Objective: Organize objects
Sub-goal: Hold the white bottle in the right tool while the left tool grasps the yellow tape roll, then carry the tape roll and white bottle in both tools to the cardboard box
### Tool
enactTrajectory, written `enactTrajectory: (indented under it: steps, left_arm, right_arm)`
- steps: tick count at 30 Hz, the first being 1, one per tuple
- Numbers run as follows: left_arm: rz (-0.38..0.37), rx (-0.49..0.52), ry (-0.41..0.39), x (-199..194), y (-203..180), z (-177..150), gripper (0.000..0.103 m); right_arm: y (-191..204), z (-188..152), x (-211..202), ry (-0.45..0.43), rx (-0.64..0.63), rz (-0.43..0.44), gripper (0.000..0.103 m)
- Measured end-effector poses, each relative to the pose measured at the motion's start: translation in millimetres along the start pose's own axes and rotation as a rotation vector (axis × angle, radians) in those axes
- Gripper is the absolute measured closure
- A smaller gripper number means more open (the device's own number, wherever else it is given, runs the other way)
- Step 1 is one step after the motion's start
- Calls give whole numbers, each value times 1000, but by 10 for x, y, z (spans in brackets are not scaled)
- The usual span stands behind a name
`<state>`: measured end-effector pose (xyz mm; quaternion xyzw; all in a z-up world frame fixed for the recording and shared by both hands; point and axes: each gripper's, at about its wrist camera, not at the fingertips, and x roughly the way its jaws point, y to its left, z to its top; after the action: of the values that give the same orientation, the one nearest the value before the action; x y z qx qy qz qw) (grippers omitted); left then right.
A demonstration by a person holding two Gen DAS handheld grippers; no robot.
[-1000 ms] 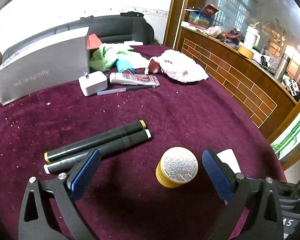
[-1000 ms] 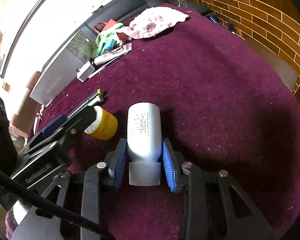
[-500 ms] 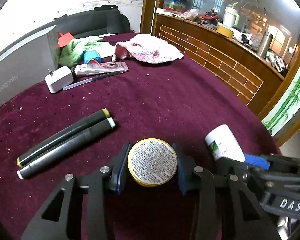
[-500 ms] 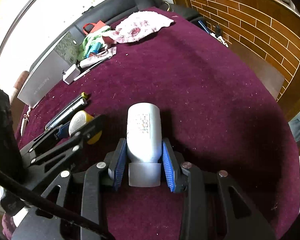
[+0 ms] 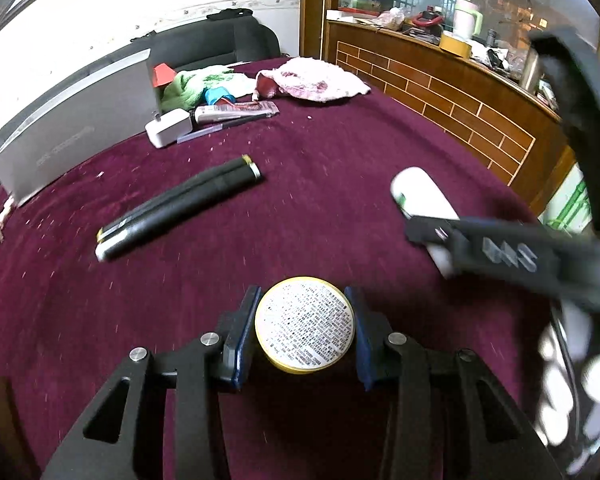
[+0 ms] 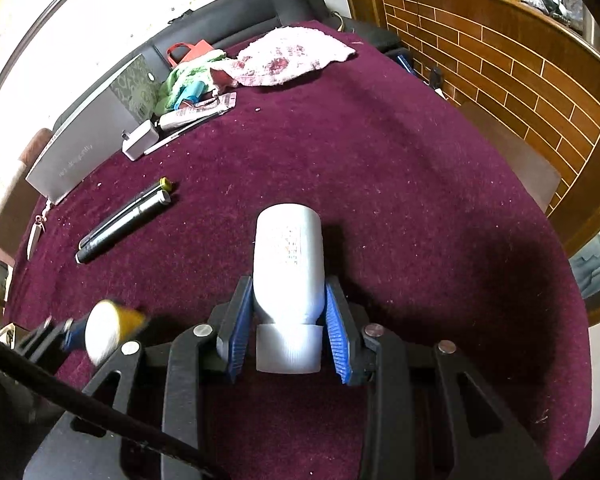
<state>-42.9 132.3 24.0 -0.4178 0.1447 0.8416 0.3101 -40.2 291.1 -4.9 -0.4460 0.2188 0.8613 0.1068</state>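
Gripping the yellow jar [image 5: 305, 323], left tongs [image 5: 302, 332]; right tongs [image 6: 287, 330] clamp the white bottle [image 6: 289, 264].

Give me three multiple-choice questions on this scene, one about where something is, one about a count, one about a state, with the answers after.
1. Where do the black markers lie?
A. on the maroon tablecloth, side by side
B. inside the grey box
C. on the pink cloth

2. How many markers lie there?
A. one
B. two
C. four

3. What is the left gripper doing?
A. open over the cloth
B. shut on the yellow tin
C. shut on a marker

Answers:
1 A, both lie on the cloth, apart from the grey box.
2 B, two capped ends show together.
3 B, both blue pads press the tin's sides; the right gripper likewise clamps the white bottle.
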Motion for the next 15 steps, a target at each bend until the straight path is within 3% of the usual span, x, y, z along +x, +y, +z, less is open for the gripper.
enactTrajectory:
  steps: [5, 15]
  left_arm:
    - [18, 9, 33, 18, -60, -160, 68]
    - [50, 11, -11, 56, -91, -186, 69]
  right_arm:
    - [34, -17, 9, -13, -17, -18, 71]
    - [123, -38, 30, -47, -79, -72, 71]
